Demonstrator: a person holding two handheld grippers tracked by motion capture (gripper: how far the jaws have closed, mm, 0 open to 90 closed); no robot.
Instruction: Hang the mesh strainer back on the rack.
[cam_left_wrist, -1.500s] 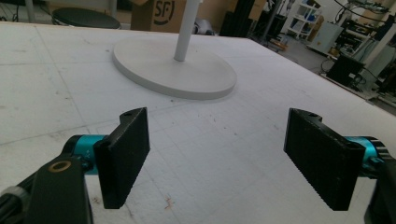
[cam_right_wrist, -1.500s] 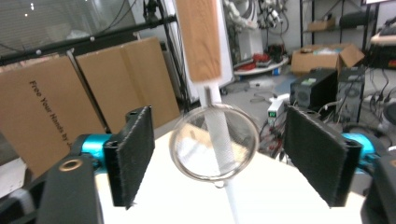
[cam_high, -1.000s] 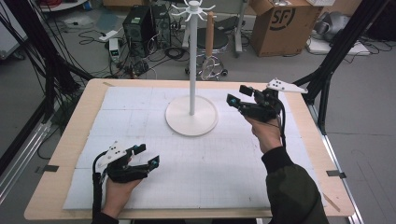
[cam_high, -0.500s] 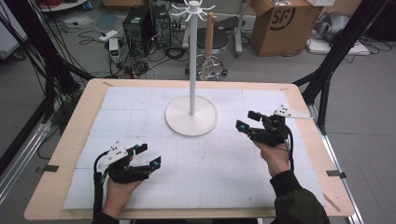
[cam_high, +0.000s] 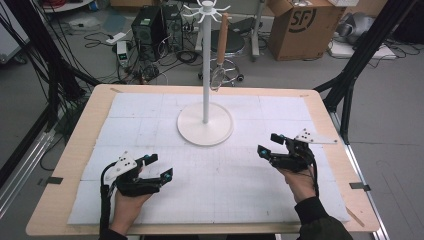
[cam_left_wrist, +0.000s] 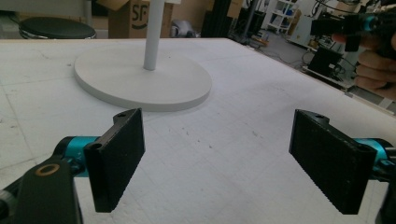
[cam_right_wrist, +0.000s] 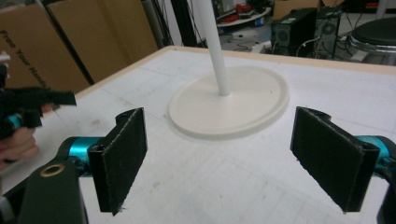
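My right gripper has dropped to the worktop at 4 o'clock; both grippers, left gripper included, gape wide, empty. Stand: rigid, top-heavy; grasp the pole.

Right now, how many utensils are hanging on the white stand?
1: a wooden-handled whisk hangs from a hook at the top right of the white stand. The other hooks look bare, though the far ones are small and hard to check.

Light wooden table carrying a white gridded mat covering most of its top, white stand resting by its round base on the mat's far centre.
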